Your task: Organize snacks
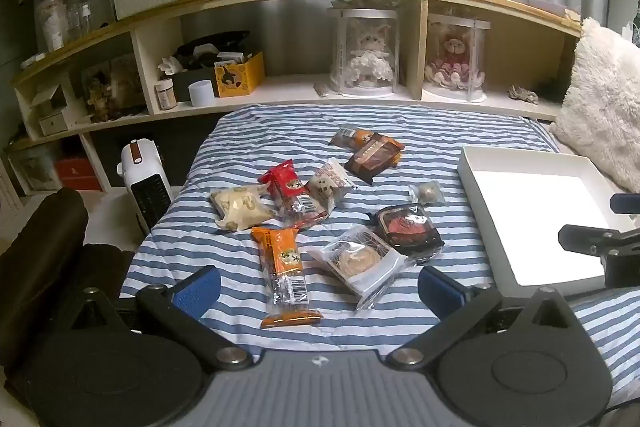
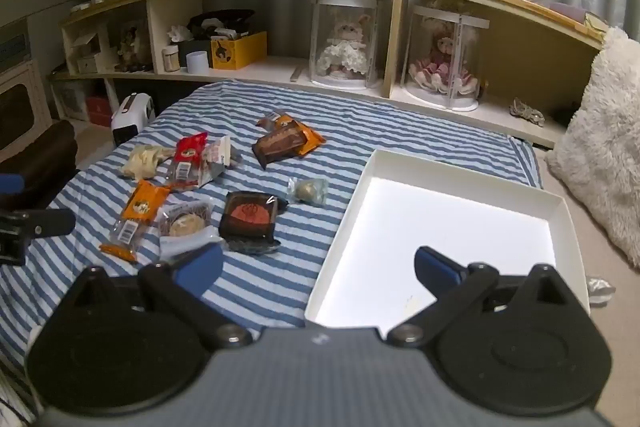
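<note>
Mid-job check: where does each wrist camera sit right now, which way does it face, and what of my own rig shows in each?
Left wrist: low over the striped bedding, facing the shelf, snacks ahead; its open left gripper frames the orange packet; the right gripper shows at right.
Right wrist: further right, same heading; open right gripper over the white tray edge; the left gripper shows at left.
Shared: snacks, tray, shelf.

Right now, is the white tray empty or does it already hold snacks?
Empty. The tray shows only its bare white floor in both views; all the snack packets lie on the striped blanket beside it.
</note>
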Demonstrator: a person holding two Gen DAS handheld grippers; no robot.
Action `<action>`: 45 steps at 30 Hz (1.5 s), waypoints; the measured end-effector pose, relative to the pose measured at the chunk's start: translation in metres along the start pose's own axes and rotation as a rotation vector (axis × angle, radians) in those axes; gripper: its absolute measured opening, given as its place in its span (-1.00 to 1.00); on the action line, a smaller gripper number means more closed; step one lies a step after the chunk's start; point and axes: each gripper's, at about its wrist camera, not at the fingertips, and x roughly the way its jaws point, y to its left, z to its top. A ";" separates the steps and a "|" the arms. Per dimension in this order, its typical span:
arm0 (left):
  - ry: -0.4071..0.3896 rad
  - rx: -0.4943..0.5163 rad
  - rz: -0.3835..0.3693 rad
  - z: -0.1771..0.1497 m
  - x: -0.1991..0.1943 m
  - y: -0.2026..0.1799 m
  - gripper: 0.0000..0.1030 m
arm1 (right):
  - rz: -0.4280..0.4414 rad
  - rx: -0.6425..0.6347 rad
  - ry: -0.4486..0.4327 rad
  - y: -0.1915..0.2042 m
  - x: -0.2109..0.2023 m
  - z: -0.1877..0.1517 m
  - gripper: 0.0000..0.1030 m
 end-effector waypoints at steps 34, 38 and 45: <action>0.008 -0.009 -0.012 -0.004 0.004 -0.004 1.00 | -0.003 -0.005 0.008 0.002 0.000 -0.001 0.99; 0.008 -0.009 -0.012 -0.005 0.004 -0.004 1.00 | -0.003 -0.005 0.009 0.002 -0.001 -0.001 0.99; 0.009 -0.009 -0.012 -0.006 0.005 -0.005 1.00 | -0.002 -0.011 0.014 0.003 0.002 -0.002 0.99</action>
